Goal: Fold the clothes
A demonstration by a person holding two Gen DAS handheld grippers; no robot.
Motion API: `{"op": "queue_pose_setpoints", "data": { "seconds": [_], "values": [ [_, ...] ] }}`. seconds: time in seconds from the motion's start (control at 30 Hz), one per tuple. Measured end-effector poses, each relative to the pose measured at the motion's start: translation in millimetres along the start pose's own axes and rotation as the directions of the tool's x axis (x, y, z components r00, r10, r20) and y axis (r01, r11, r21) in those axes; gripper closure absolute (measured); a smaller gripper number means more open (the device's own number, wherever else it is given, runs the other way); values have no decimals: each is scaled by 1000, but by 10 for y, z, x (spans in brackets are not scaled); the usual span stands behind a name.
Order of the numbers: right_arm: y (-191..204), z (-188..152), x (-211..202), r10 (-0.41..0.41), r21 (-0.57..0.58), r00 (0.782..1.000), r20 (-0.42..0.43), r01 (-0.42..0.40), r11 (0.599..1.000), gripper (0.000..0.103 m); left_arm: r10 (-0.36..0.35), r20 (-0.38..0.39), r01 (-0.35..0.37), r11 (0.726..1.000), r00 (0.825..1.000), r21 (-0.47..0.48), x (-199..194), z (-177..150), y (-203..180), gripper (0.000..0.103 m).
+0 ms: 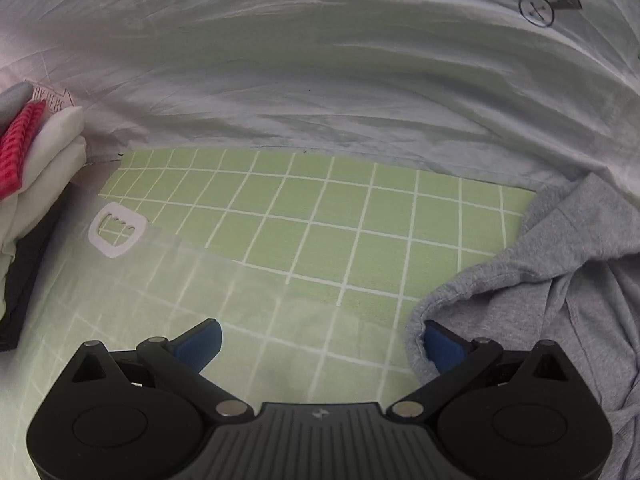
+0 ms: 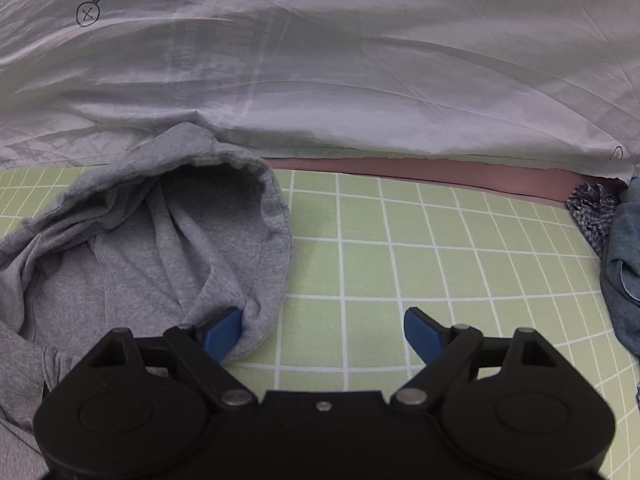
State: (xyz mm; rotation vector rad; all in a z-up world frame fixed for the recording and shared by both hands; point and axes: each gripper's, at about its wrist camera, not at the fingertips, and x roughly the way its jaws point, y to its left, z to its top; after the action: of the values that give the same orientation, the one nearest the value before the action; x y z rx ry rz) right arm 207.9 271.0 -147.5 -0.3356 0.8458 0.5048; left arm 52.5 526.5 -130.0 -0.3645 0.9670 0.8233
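Observation:
A crumpled grey garment (image 1: pixel 560 276) lies on the green grid mat (image 1: pixel 304 216), at the right of the left wrist view. My left gripper (image 1: pixel 320 342) is open, its right blue pad touching the garment's hem edge. In the right wrist view the same grey garment (image 2: pixel 152 248) fills the left side, with an opening gaping toward the back. My right gripper (image 2: pixel 322 332) is open above the green mat (image 2: pixel 440 256), its left pad against the garment's near edge. Nothing sits between either pair of fingers.
A wrinkled white sheet (image 1: pixel 320 72) with printed marks rises behind the mat. Folded white and pink-red clothes (image 1: pixel 36 152) are stacked at the far left, beside a white plastic buckle (image 1: pixel 116 230). Blue denim (image 2: pixel 626 280) and a checked cloth (image 2: pixel 592 208) lie at the right edge.

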Motion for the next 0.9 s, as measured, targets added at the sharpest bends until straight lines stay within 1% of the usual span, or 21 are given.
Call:
{"op": "queue_pose_setpoints", "data": {
  "seconds": [0.07, 0.13, 0.23, 0.37, 0.47, 0.5, 0.53, 0.6, 0.63, 0.67, 0.7, 0.73, 0.8, 0.87, 0.9],
  "values": [
    [-1, 30, -21, 23, 20, 999, 22, -24, 1000, 15, -47, 11, 47, 999, 999, 19, -32, 19, -39, 0],
    [0, 81, -55, 51, 39, 997, 59, -54, 998, 15, -79, 37, 76, 995, 996, 61, -89, 42, -116, 0],
    [-40, 159, -95, 75, 75, 991, 109, -84, 994, 15, -122, 42, 117, 988, 992, 102, -74, 60, -232, 0],
    [-52, 213, 54, 36, 73, 996, 77, -42, 996, 14, -179, 43, 170, 973, 983, 153, -43, 82, -387, 0],
    [-59, 200, 201, 25, 55, 999, 46, -27, 998, 14, -128, 24, 118, 963, 992, 241, 71, -2, -514, 0],
    [-62, 195, 243, 25, 51, 999, 39, -27, 998, 14, -112, 27, 102, 963, 993, 250, 105, -11, -524, 0],
    [-62, 190, 278, 22, 43, 999, 34, -24, 999, 14, -98, 32, 87, 967, 995, 239, 134, -4, -516, 0],
    [-50, 189, 323, 2, 20, 999, 34, -3, 1000, 14, -68, 41, 59, 977, 997, 207, 188, 18, -493, 0],
    [-49, 191, 341, -15, 8, 999, 37, 15, 1000, 15, -36, 50, 27, 983, 998, 181, 213, 30, -458, 0],
    [-59, 192, 350, -28, 2, 999, 41, 28, 1000, 15, 21, 58, -30, 988, 998, 151, 244, 44, -402, 0],
    [-75, 192, 349, -43, -3, 998, 47, 43, 999, 15, 85, 63, -92, 989, 994, 120, 277, 58, -342, 0],
    [-91, 190, 345, -61, -10, 997, 51, 62, 998, 15, 117, 64, -122, 989, 991, 81, 296, 67, -254, 0],
    [-119, 183, 334, -95, -26, 994, 60, 97, 995, 15, 139, 56, -139, 990, 989, -10, 315, 64, -52, 0],
    [-140, 168, 315, -107, -42, 992, 68, 110, 993, 15, 129, 50, -127, 991, 990, -54, 304, 71, 121, 0],
    [-143, 159, 295, -108, -45, 991, 75, 111, 993, 15, 123, 56, -119, 991, 991, -58, 273, 66, 170, 0]
  ]
}}
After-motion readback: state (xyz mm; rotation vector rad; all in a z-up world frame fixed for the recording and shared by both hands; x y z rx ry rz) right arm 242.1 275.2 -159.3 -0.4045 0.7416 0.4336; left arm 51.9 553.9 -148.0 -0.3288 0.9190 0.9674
